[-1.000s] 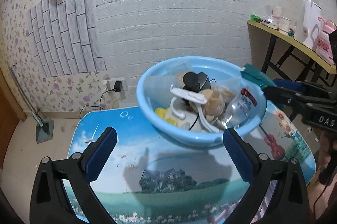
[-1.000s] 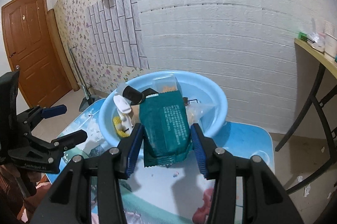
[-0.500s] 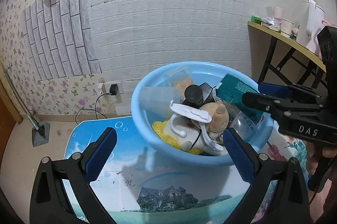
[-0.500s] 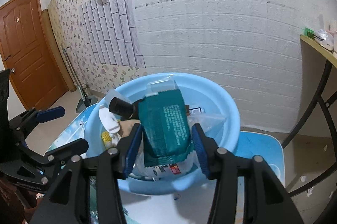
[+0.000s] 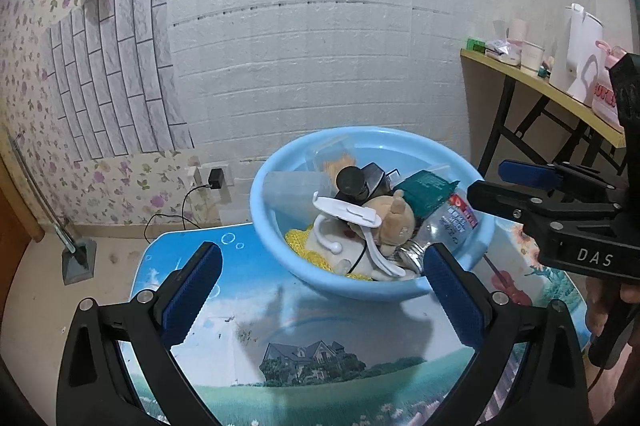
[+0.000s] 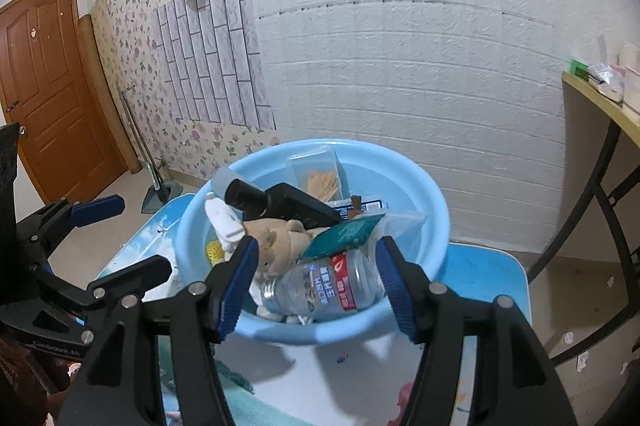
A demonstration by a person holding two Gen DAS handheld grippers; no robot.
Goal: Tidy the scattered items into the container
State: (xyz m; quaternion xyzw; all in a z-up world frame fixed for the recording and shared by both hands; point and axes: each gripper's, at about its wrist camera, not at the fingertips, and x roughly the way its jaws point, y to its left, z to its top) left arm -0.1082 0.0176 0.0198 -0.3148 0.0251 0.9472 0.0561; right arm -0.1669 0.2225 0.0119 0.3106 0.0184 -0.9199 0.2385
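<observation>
A small table [image 5: 256,310] with a sky and house picture on top holds a blue bowl [image 5: 476,246] full of things.

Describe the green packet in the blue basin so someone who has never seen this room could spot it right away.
Find the round light-blue plastic basin on the picture-printed table by the white brick wall. Inside, on the side facing the right gripper, a clear plastic bottle with a red-and-white label lies on its side. The flat dark-green foil packet leans just above it, the only green thing in the pile.

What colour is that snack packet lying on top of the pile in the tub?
Dark teal green, with small white print. The snack packet shows best in the right wrist view.
</observation>
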